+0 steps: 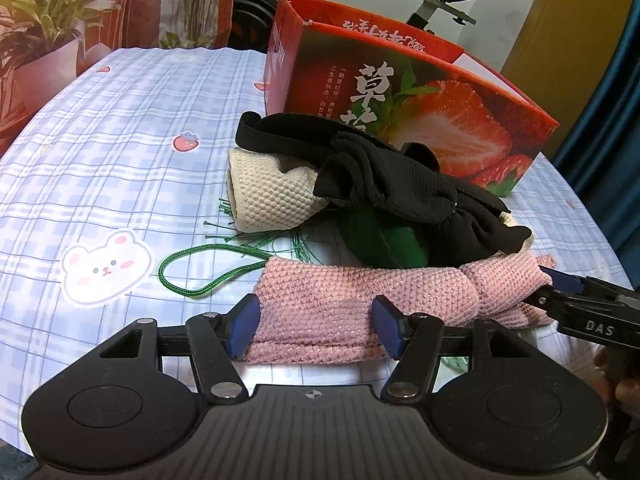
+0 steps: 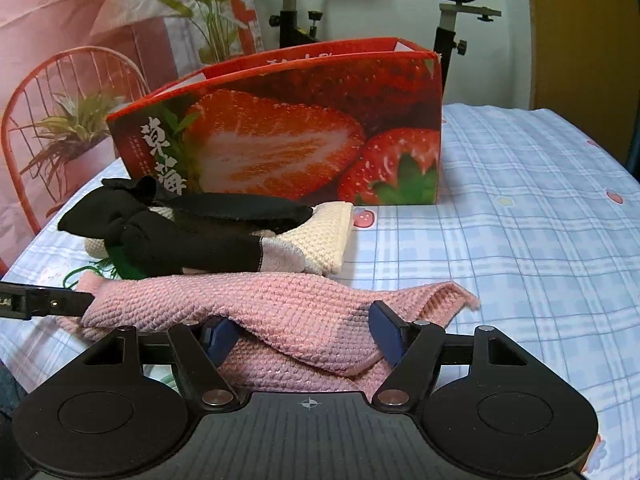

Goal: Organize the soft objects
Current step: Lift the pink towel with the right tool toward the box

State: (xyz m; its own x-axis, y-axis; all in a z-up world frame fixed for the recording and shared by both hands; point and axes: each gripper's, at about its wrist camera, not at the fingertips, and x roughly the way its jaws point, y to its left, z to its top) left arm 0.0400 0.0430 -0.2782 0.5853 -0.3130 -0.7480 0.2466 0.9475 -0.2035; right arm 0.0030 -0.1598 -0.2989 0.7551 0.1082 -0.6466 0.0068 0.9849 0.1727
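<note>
A pink knitted cloth lies stretched along the near side of the table. My left gripper is shut on its left end, the blue pads pressing both sides. My right gripper is shut on the bunched right end, with one pad tucked under a fold. Behind the pink cloth, a black cloth is draped over a cream knitted cloth. A green leaf and a green cord loop stick out beneath them.
An open red strawberry box stands just behind the pile. The table has a blue checked cover. Beyond the edge are a potted plant, a red wire chair and an exercise bike.
</note>
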